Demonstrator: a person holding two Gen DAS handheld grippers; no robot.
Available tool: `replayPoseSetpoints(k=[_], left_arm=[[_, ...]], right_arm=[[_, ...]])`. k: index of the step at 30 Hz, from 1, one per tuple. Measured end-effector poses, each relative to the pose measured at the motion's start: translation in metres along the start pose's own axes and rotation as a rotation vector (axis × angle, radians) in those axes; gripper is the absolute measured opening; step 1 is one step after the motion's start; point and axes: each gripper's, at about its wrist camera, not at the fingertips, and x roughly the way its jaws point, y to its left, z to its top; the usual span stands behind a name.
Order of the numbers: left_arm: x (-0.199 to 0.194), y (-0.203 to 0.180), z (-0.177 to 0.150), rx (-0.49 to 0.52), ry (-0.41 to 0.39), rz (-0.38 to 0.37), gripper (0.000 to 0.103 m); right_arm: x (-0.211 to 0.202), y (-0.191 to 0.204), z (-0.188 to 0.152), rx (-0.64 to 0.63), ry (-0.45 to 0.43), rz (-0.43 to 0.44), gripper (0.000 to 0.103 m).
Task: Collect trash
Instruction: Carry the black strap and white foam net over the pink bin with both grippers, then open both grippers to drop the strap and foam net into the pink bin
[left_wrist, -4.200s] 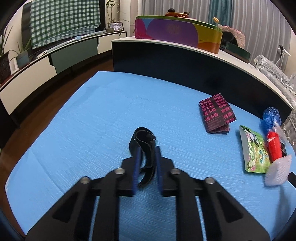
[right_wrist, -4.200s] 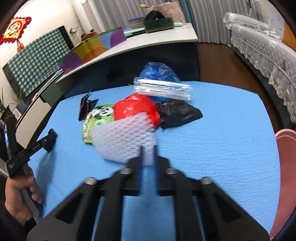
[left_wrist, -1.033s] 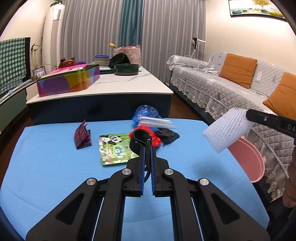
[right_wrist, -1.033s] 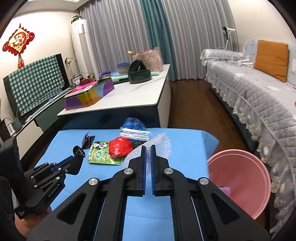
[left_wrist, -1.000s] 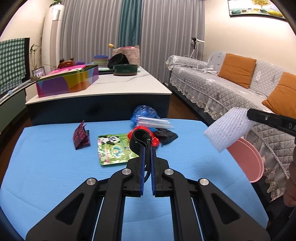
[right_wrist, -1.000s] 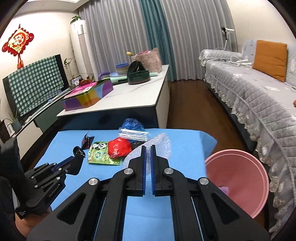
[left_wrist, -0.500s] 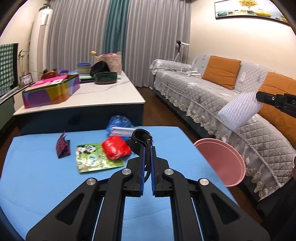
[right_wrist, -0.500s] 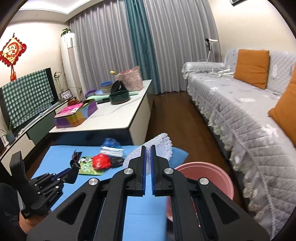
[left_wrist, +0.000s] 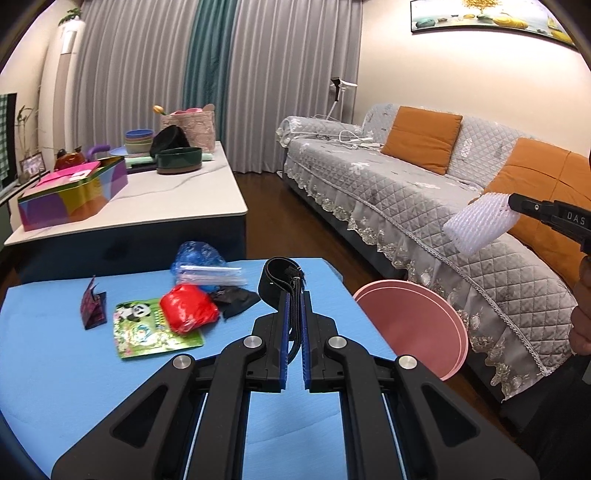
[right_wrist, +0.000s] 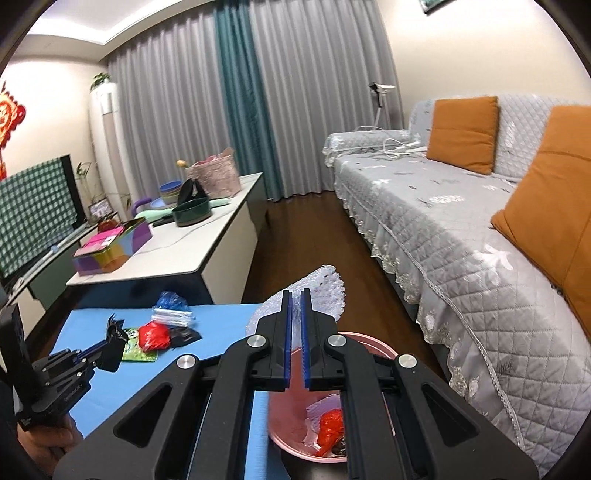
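Blue counter (left_wrist: 74, 369) lies under the left gripper (left_wrist: 294, 295), fingers clamped on a black strap (left_wrist: 275, 278); right gripper (right_wrist: 296, 295) fingers pinch foam net (right_wrist: 325, 291) above the pink bin (right_wrist: 288, 417).

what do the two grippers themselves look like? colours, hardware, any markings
Both match: the left gripper and right gripper have matte black angular linkage arms with triangular cutouts, round silver pivot bolts, and two narrow parallel fingers faced with blue pads. In the left wrist view, the right gripper's black body shows white lettering "DAS". No cables visible; bare hands, sleeves not visible.
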Motion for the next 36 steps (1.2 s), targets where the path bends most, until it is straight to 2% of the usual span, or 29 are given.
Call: replayPoseSetpoints(k=[17,29,36], left_arm=[[0.035,-0.041,0.010,0.056,0.015,-0.060,0.005],[0.053,-0.082,0.017,0.115,-0.007,-0.170,0.006],[0.072,-0.103,0.019,0.135,0.010,-0.216,0.005]], right_arm=[[0.015,-0.039,-0.005,0.048,0.012,-0.072,0.005],[0.027,-0.062,-0.007,0.096,0.031,-0.097,0.005],[0.038,-0.065,-0.008,0.100,0.050,-0.103,0.005]])
